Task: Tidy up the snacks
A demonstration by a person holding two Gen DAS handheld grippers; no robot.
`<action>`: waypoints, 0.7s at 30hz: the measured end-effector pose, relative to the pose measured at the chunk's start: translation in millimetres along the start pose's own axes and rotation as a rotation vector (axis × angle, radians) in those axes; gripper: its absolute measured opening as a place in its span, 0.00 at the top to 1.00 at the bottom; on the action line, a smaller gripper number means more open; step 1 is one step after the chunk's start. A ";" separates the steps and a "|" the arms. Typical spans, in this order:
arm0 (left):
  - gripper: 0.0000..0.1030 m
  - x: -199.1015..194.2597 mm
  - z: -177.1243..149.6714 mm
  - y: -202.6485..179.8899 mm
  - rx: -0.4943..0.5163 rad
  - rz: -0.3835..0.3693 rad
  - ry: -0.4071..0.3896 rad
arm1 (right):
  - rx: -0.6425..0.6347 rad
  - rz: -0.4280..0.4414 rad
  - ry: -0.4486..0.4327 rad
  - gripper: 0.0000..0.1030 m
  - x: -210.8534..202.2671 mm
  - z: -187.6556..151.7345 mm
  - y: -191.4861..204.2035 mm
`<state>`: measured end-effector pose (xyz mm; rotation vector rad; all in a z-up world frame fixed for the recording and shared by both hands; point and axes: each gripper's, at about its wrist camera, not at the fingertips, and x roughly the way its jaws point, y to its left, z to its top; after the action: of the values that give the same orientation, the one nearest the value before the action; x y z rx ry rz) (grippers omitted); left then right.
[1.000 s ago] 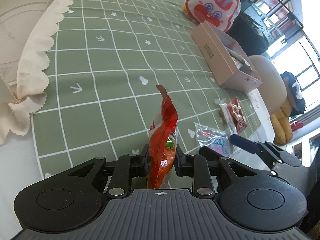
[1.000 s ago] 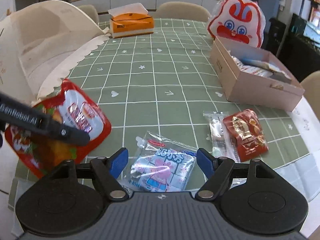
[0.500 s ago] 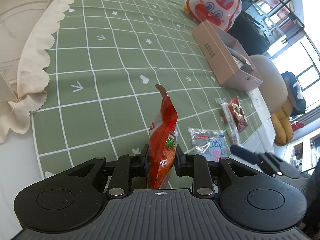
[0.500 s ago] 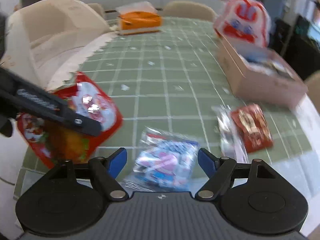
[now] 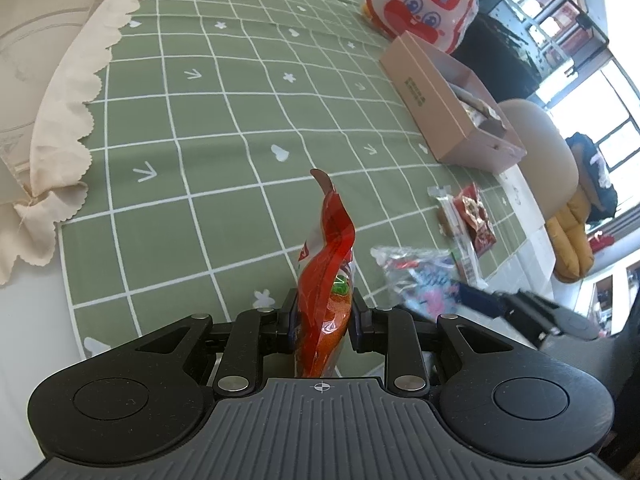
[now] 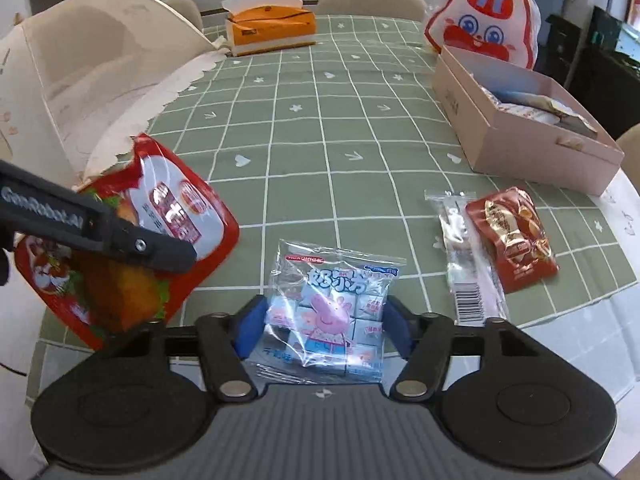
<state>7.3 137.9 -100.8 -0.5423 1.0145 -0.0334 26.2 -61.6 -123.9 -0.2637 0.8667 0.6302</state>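
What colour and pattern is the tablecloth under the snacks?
The tablecloth is sage green with a white grid and small white motifs, clearest in the right wrist view.

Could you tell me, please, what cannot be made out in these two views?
- Pink box contents: left wrist view, the near wall hides most; right wrist view, only wrapper tops show.
- Pig-print packet: left wrist view, blurred, print unreadable.
- Red pouch front: right wrist view, left tongs cross it.
- Bar wrapper label: too small.
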 end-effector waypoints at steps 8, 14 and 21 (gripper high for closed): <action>0.73 12.0 -1.4 -49.3 0.092 -0.088 0.093 | 0.104 -0.075 -0.073 0.41 -44.4 6.2 -59.7; 0.73 29.6 11.1 -101.2 0.113 -0.208 0.153 | 0.171 -0.170 -0.124 0.41 -73.2 6.9 -123.6; 0.73 33.3 67.6 -180.9 0.189 -0.261 0.101 | 0.197 -0.241 -0.229 0.41 -106.2 25.3 -198.3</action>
<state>119.9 -0.1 -19.3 -0.5001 1.0208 -0.3887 112.5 -249.7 -32.1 -0.1121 0.6578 0.3392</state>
